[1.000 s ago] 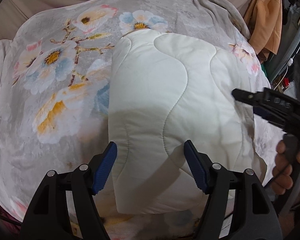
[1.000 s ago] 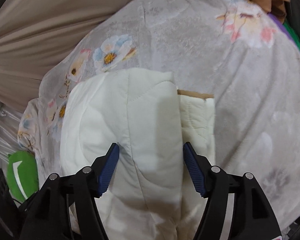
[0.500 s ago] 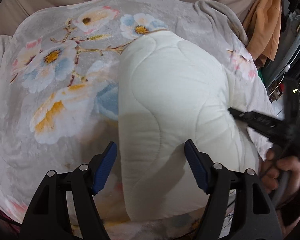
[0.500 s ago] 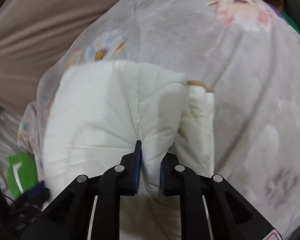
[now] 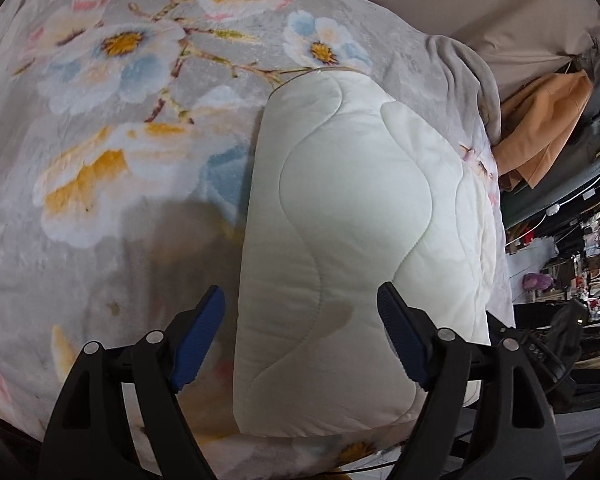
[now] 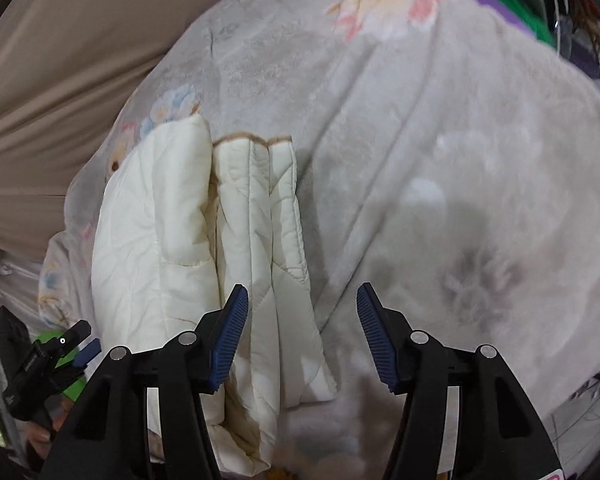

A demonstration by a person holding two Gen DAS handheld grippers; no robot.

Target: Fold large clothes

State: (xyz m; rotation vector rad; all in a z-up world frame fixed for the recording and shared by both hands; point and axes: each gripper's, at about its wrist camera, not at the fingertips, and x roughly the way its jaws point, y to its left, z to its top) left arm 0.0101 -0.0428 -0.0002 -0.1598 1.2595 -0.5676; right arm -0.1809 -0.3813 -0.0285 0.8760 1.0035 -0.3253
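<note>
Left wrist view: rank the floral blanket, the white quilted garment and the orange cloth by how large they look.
1. floral blanket, fills most of the view
2. white quilted garment, folded on it
3. orange cloth, smallest, though it hangs farther back and partly hidden, so its true size is unsure

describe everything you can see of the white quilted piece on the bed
The white quilted piece is a puffy, padded cream textile stitched in wavy lines. It lies folded into a long, thick bundle on the grey floral blanket. From the right wrist view its side shows several stacked layers, with a tan trim at the far end. Both the left gripper and the right gripper are open above its near end; neither grips it.
</note>
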